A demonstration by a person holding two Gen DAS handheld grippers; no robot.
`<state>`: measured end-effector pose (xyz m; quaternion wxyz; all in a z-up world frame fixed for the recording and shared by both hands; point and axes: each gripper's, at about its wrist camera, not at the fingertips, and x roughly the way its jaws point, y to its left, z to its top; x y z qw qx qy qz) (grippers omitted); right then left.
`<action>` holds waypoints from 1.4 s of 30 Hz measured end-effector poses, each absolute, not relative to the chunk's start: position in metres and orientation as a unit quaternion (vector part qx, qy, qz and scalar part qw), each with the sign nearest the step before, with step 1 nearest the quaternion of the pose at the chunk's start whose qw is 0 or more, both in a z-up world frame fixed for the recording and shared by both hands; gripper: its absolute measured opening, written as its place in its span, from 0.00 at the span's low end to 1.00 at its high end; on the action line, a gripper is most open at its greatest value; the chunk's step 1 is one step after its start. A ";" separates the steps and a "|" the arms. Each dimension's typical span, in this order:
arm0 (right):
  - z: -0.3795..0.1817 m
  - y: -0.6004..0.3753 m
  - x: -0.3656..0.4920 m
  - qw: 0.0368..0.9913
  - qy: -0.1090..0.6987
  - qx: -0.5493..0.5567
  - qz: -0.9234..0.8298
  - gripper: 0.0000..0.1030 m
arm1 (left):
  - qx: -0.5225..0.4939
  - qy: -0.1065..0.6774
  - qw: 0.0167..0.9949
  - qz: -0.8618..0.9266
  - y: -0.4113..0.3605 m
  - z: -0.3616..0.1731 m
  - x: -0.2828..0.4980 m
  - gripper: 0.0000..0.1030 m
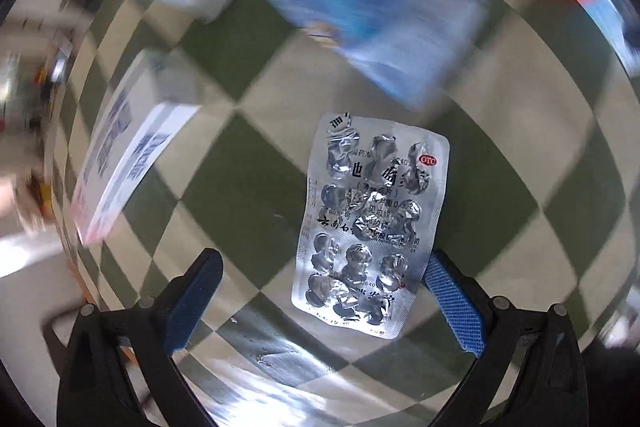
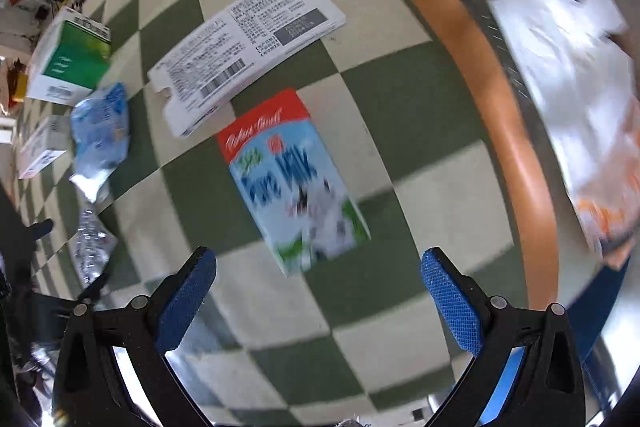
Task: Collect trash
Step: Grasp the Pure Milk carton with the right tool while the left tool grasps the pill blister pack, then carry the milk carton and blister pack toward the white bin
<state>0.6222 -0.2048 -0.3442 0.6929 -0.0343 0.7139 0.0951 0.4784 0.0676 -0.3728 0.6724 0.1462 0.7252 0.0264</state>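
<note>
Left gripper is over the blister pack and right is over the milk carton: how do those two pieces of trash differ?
The blister pack is a thin silver foil sheet with its pockets crushed; the milk carton is a printed box, red at its far end, blue and white below. The blister pack looks sharp and touches the left gripper's right finger, while the milk carton is blurred and lies apart from the open right gripper. Both lie flat on the green-and-white checked cloth.

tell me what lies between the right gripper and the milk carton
Nothing: in the right wrist view only bare checkered cloth separates the open right gripper from the milk carton.
</note>
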 end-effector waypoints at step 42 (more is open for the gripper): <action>-0.370 -0.093 0.581 0.675 0.714 -0.088 0.163 0.58 | -0.057 0.713 0.695 0.070 0.002 -0.367 0.506 0.59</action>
